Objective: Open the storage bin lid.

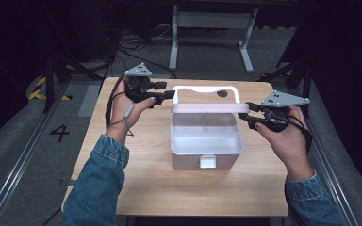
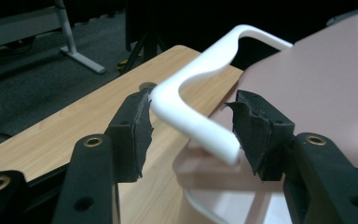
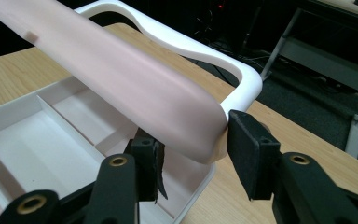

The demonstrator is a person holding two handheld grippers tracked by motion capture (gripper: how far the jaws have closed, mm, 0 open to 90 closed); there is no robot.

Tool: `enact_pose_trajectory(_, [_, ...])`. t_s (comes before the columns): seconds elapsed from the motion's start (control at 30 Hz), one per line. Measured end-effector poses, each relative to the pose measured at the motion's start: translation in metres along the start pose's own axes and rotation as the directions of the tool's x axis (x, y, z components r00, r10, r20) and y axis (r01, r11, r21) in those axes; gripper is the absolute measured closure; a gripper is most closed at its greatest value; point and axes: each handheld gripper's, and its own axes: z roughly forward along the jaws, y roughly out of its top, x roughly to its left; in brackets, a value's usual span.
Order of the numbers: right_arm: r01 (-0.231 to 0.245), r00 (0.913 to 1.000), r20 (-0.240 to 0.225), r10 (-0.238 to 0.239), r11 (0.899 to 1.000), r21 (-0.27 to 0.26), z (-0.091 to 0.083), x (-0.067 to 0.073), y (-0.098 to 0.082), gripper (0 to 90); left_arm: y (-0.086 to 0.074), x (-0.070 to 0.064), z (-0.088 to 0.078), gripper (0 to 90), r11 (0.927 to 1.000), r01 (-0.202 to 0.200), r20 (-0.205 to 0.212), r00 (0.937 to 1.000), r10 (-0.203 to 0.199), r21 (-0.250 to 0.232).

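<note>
Storage box [image 1: 206, 147] sits at the middle of the wooden tabletop [image 1: 136, 179], white plastic, squarish with rounded corners and a small latch tab on its six o'clock wall. Inside I can see thin dividers making compartments, with nothing lying in them. Its pink lid [image 1: 209, 108] stands raised along the twelve o'clock edge, smooth and matte, and a white looped handle [image 1: 206, 89] rises behind it. At ten o'clock the left gripper [image 1: 167, 94] has its jaws apart around the handle's corner, the pads not pressing it. At three o'clock the right gripper [image 1: 245, 111] straddles the lid's rounded end, one pad touching it; whether it is clamped I cannot tell. Bare wood lies open all around the box, widest toward six o'clock.
</note>
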Motion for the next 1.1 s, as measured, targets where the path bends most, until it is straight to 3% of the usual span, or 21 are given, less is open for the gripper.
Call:
enact_pose_trajectory(0.43, [-0.005, 0.9987, 0.05, 0.006, 1.0, -0.004, 0.002, -0.002, 0.009, 65.5, -0.035, -0.009, -0.032, 46.8, 0.9988, -0.034, -0.067, 0.9971, 0.037, 0.036])
enact_pose_trajectory(0.8, [-0.044, 0.9951, 0.088, 0.045, 0.999, -0.013, 0.006, -0.008, 0.017, 72.8, -0.06, -0.018, -0.045, 46.4, 0.9995, -0.017, -0.072, 0.9972, 0.019, 0.028])
enact_pose_trajectory(1.1, [-0.039, 0.9923, 0.118, 0.04, 0.999, -0.01, 0.013, -0.015, 0.023, 77.0, -0.074, -0.018, -0.046, 44.8, 0.9988, 0.004, -0.064, 0.9979, -0.001, 0.049])
